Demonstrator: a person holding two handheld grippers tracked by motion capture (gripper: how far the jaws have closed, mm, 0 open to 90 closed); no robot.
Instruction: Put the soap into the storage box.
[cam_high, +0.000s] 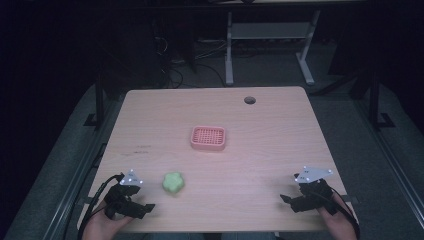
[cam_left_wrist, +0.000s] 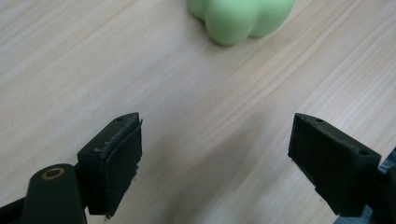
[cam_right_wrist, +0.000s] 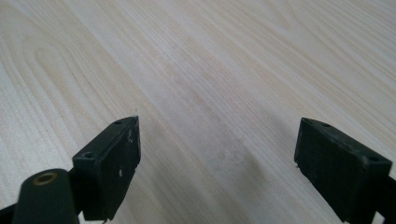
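Observation:
A light green lobed soft object lies on the wooden table near the front left; its rounded lobes appear at the top of the left gripper view. My left gripper rests by the front left edge, a little left of and nearer than the green object, open with nothing between its jaws. My right gripper sits near the front right edge, open over bare wood. A pink perforated basket stands at the table's middle.
A round cable hole lies near the table's far edge. Beyond the table, a white desk frame and cables stand on the dark floor. Metal rails run along both sides of the table.

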